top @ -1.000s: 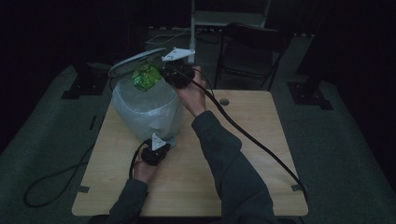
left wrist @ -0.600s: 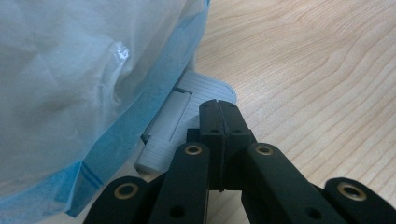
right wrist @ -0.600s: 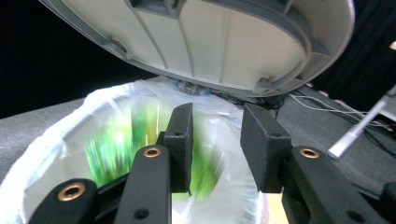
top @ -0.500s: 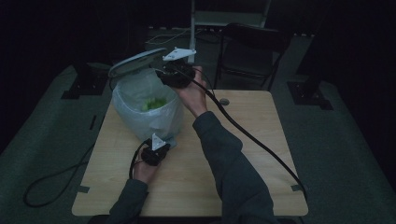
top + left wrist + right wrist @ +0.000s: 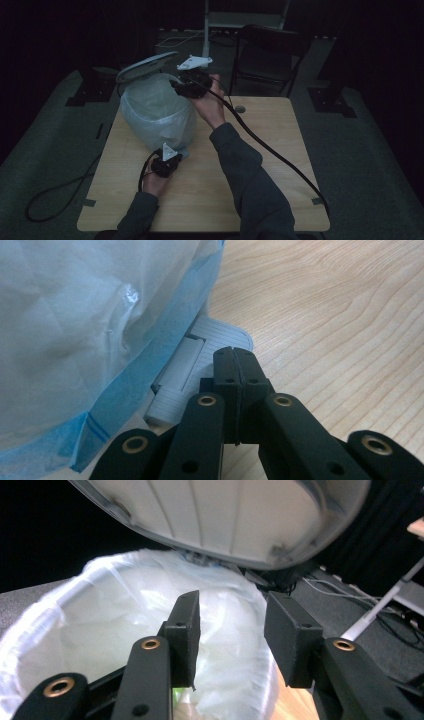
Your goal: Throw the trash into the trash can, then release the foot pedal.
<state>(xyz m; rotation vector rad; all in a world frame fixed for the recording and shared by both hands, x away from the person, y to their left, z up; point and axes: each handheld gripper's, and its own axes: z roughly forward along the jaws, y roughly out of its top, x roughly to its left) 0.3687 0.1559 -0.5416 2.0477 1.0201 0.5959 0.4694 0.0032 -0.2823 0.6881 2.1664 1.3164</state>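
A pedal bin (image 5: 159, 112) with a pale plastic liner (image 5: 75, 330) stands on the wooden table (image 5: 260, 165). The left gripper (image 5: 234, 371), its jaws pressed together and holding nothing, pushes down on the grey foot pedal (image 5: 200, 355) at the bin's bottom. That is most likely why the lid (image 5: 225, 515) stands tipped up above the bin. The right gripper (image 5: 231, 630) hangs over the bin's open mouth with its jaws wide apart and empty, as if it has just let something drop inside.
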